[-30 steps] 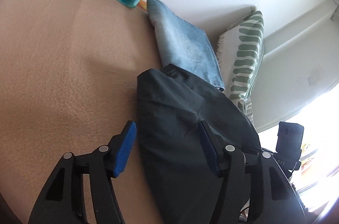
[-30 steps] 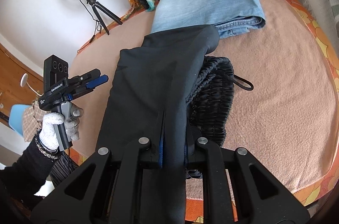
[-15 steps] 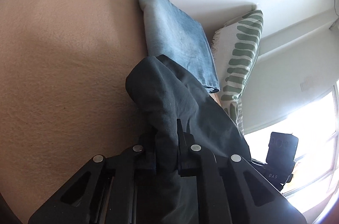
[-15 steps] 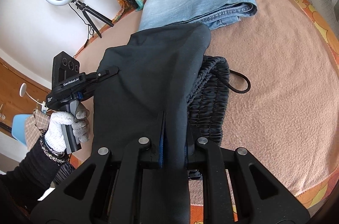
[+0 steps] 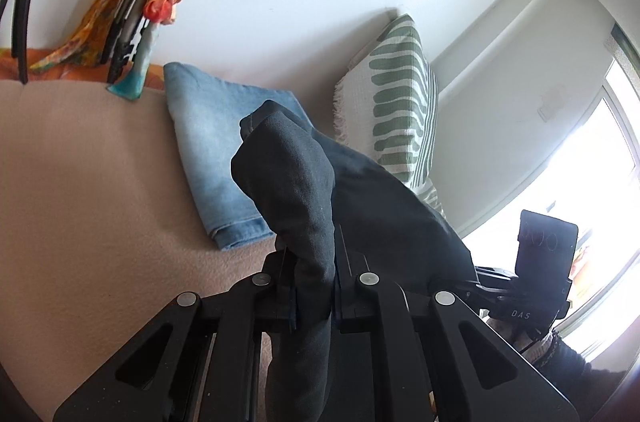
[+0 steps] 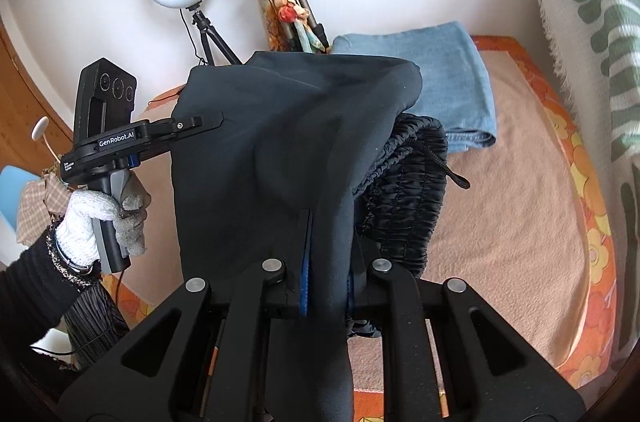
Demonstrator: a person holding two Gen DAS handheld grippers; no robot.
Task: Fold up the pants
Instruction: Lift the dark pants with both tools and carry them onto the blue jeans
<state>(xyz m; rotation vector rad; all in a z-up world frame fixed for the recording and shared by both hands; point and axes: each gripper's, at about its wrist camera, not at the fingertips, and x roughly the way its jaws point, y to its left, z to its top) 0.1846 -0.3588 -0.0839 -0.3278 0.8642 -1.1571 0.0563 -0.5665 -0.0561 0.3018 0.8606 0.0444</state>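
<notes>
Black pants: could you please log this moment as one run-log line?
black pants: lifted | left gripper: shut on pants | right gripper: shut on pants | jeans: folded

Black pants, light-blue jeans

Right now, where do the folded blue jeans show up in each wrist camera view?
Left wrist: folded blue jeans left of centre, behind the black pants.
Right wrist: jeans upper right, beyond the pants.
Shared landmark: green-striped pillow.
</notes>
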